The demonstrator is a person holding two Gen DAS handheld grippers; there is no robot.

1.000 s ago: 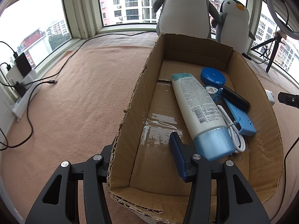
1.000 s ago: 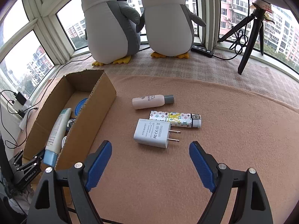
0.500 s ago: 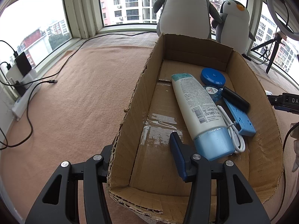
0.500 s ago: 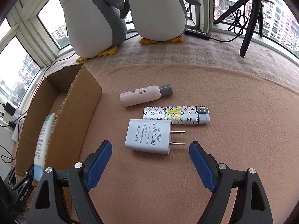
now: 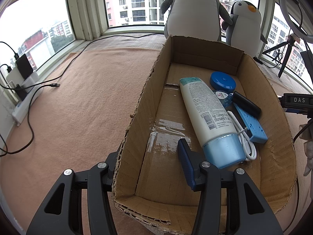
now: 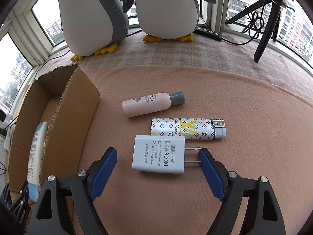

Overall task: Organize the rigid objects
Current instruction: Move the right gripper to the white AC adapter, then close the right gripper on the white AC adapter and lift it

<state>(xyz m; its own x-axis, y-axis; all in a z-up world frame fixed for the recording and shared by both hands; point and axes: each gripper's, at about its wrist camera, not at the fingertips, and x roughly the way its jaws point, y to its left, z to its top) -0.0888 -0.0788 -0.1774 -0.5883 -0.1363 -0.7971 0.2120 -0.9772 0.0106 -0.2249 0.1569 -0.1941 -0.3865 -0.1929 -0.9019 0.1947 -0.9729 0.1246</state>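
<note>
My right gripper [image 6: 157,152] is open and low over the peach cloth, its blue pads on either side of a white AC/DC adapter [image 6: 158,154]; the right pad sits at the prong tips. Just beyond lie a patterned power bank [image 6: 185,128] and a pink bottle with a grey cap [image 6: 148,106]. My left gripper [image 5: 149,148] is open and straddles the left wall of the cardboard box [image 5: 148,90], one finger inside and one outside. Inside lie a white-and-blue lotion tube [image 5: 207,113], a blue round tin [image 5: 223,80], a black cylinder [image 5: 246,103] and a blue power strip [image 5: 252,125].
Two plush penguins [image 6: 93,15] stand on the window ledge behind the objects. A black tripod [image 6: 266,33] is at the far right. Cables [image 5: 29,117] and a charger block trail along the left window. The box [image 6: 78,105] sits left of the loose items.
My right gripper has moved forward and down, so the adapter now lies between its pads. The left gripper and the box have stayed still.
</note>
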